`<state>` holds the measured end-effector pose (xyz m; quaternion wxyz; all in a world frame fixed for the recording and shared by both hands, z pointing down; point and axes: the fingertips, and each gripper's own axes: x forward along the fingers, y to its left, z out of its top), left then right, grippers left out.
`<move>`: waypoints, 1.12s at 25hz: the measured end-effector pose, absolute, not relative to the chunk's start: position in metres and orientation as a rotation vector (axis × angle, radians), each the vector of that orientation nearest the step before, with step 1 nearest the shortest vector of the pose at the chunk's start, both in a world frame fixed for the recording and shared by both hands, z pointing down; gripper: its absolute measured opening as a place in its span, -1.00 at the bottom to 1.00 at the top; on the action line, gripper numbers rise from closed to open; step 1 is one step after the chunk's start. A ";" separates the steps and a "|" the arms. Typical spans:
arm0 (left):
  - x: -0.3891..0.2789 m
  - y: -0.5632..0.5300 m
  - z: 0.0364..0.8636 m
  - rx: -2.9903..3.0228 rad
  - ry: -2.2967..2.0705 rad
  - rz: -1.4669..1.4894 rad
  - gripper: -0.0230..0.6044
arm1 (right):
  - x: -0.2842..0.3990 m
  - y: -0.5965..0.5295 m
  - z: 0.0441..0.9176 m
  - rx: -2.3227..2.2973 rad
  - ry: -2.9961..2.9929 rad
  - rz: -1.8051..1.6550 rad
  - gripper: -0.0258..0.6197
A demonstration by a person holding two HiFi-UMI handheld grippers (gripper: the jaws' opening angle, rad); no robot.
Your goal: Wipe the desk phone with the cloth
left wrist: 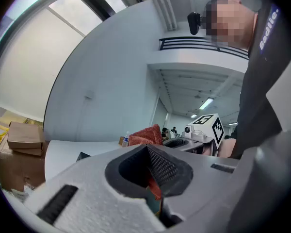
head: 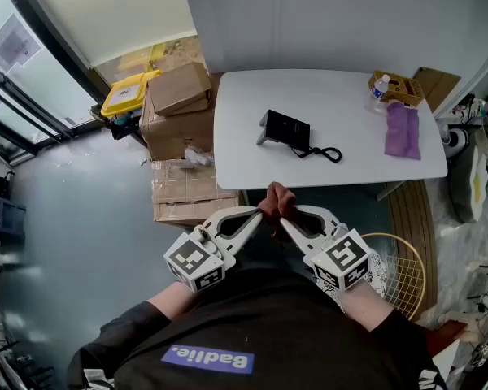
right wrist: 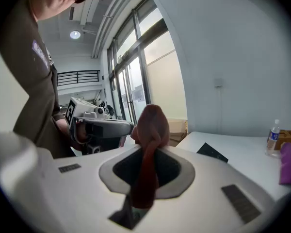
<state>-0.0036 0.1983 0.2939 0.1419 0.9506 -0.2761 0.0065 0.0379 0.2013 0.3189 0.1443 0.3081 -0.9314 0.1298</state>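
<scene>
I read this as an office-type workspace inside a larger commercial building, not a home. My head view looks down on a plain white table (head: 342,96) set against a bare wall, with a black desk phone (head: 285,128) and a water bottle (head: 380,88) on it. Beside the table, cardboard boxes (head: 179,104) are stacked on a grey floor (head: 81,218), next to a yellow bin (head: 126,94). The right gripper view gives me tall dark-framed windows (right wrist: 136,67) and an upper-level railing (right wrist: 77,76). The left gripper view shows strip lights (left wrist: 206,103) on a ceiling running back into an open room.
</scene>
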 end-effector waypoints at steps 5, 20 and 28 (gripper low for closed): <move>0.004 0.198 0.296 2.742 -0.811 0.031 -0.90 | 0.045 0.200 0.322 0.873 -2.696 0.379 -0.71; -0.003 0.148 0.306 2.706 -0.926 0.023 -0.90 | 0.061 0.152 0.343 0.878 -2.698 0.442 -0.71; -0.020 0.076 0.320 2.748 -0.761 0.003 -0.90 | 0.047 0.081 0.355 1.017 -2.601 0.495 -0.71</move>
